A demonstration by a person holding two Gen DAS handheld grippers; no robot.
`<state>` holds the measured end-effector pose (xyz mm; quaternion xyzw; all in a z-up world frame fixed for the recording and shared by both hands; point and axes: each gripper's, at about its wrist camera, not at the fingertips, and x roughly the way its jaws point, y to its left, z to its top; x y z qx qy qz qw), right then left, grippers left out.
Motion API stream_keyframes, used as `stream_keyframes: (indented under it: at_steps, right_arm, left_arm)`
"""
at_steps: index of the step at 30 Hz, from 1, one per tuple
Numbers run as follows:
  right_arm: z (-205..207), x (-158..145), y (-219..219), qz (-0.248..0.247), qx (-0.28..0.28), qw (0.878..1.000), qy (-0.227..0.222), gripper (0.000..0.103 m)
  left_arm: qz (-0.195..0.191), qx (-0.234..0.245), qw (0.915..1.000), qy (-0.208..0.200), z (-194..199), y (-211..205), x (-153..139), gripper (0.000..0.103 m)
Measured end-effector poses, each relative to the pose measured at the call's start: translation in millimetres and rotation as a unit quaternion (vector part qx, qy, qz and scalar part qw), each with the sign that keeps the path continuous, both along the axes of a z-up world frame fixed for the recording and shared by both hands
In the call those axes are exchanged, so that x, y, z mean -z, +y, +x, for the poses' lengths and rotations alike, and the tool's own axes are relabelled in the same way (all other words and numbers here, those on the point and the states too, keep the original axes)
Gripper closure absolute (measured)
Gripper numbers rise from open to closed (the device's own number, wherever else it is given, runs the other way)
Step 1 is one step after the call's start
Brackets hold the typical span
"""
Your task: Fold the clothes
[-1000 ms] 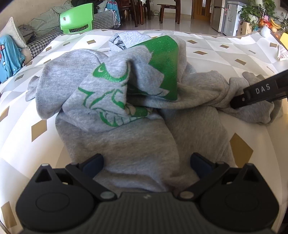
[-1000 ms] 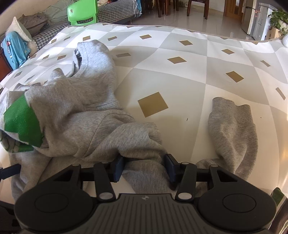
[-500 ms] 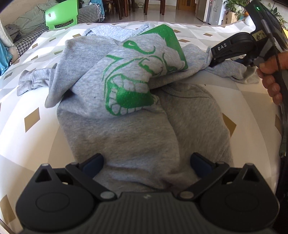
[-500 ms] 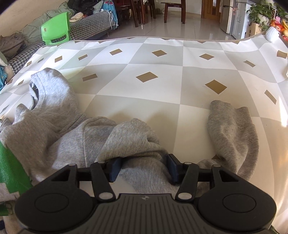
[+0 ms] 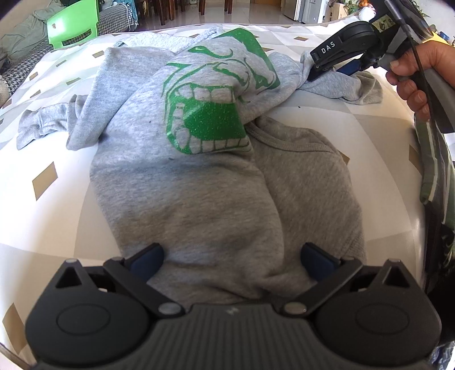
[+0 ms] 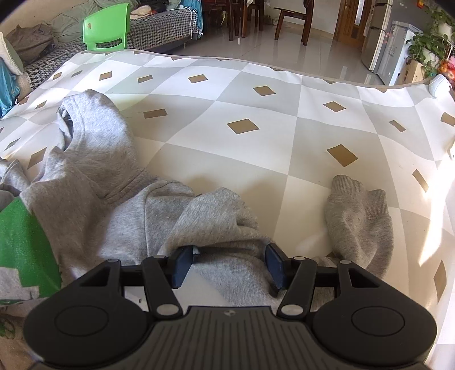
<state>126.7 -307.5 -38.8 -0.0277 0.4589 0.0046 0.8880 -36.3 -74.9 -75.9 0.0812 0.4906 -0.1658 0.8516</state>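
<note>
Here a gray sweatshirt with a big green grinning mouth printed on it lies crumpled on a table covered in a white, gray and gold diamond cloth. It sits near the front edge and toward the left side of the table, as the right wrist view shows it. The left gripper has its jaws wide apart, and the bottom of the sweatshirt bulges up between them; the cloth goes under the black body, so you cannot see its hem there. The right gripper has its jaws partly apart and opening a bit, with a bunched sleeve between the blue pads, though it is hard to tell if they press it. The sleeve's cuff flops beside it on the right. A hand holds that gripper at the far right corner, cut off by the picture edge. A green chair stands past the far edge
</note>
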Motion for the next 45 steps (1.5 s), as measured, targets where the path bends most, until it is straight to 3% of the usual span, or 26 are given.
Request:
stream_keyframes:
  at_steps: [8,11,20,25,27,29,32,45]
  right_arm:
    - [-35.8,-13.8,0.4,0.098,-0.029,0.995,0.013,0.047]
    - [-46.3,-7.4,7.9,0.132,-0.049,0.989,0.034,0.047]
    - [-70.8,16.6,45.9,0.156,-0.135,0.976,0.077,0.047]
    - [-77.4,20.7,66.7,0.129,-0.164,0.976,0.065,0.047]
    - [-80.6,21.6,73.6,0.116,-0.170,0.977,0.061,0.052]
    - [-84.6,22.4,80.2,0.102,-0.178,0.977,0.056,0.067]
    - [-92.2,22.7,87.6,0.082,-0.189,0.977,0.048,0.075]
    - [-131.9,14.5,85.8,0.046,-0.185,0.980,0.055,0.081]
  left_arm:
    - [-0.012,-0.017,0.9970,-0.074,-5.1,4.1,-26.8,0.000]
    - [-0.004,-0.029,0.9971,-0.071,0.1,0.9,-24.2,0.000]
    - [-0.014,-0.090,0.9946,-0.050,6.9,14.8,-19.8,0.000]
    - [-0.013,-0.098,0.9938,-0.050,6.0,19.2,-18.1,0.000]
    - [-0.017,-0.102,0.9935,-0.048,6.4,21.0,-17.6,0.000]
    - [-0.019,-0.108,0.9931,-0.043,7.6,22.1,-15.8,0.000]
    - [-0.019,-0.116,0.9925,-0.036,9.3,23.9,-12.7,0.000]
    - [-0.024,-0.128,0.9909,-0.033,13.1,28.4,-11.5,0.000]
